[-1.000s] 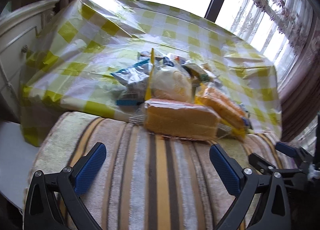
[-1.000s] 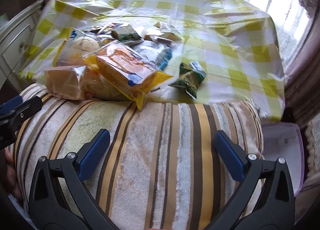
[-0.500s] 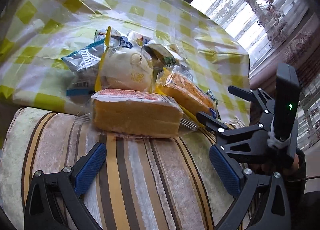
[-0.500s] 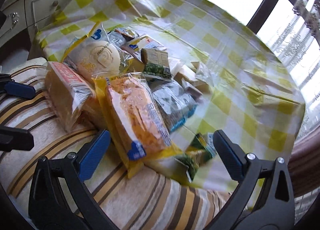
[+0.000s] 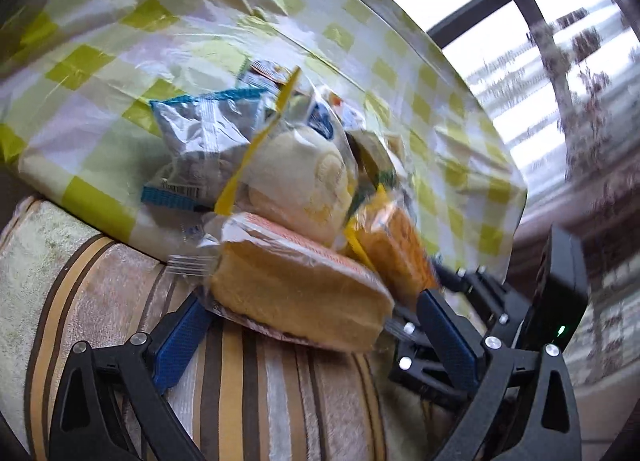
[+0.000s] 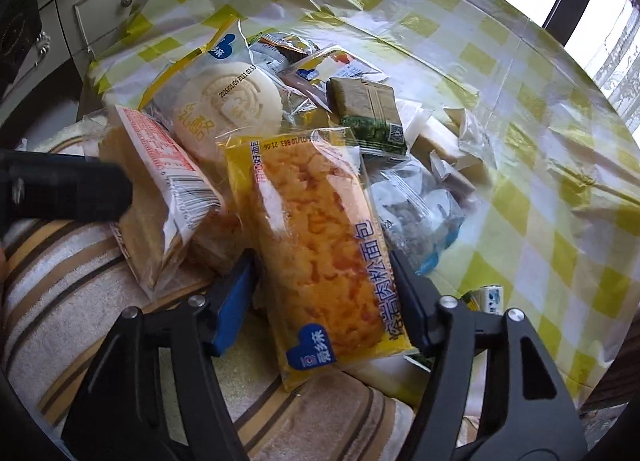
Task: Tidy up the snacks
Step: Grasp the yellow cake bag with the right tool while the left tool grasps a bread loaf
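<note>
Between the blue pads of the right gripper (image 6: 324, 301) lies the yellow bread pack (image 6: 316, 257) — a long bag with bumpy orange bread inside. The pads sit on both sides of the bag and seem to touch it, but I cannot tell if they squeeze it. The bag's near end rests on the striped cushion (image 6: 72, 301) and its far end points at the table.

Just left of that bag lies the sponge cake pack (image 6: 160, 197), also half on the cushion. The left gripper (image 5: 316, 333) has its fingers wide apart, one on each side of the sponge cake pack (image 5: 300, 293) — the cake sits close in front of them, not pinched.

Past the cake, farther from both grippers, is the round white bun pack (image 6: 228, 105). To the right of the bun lies a green snack pack (image 6: 368, 113), and nearer the right gripper a clear bag with blue edges (image 6: 420, 213). From the left gripper's side, a silver and blue bag (image 5: 204, 133) lies far left of the bun.

All the far snacks rest on the yellow checked tablecloth (image 6: 540, 141).
</note>
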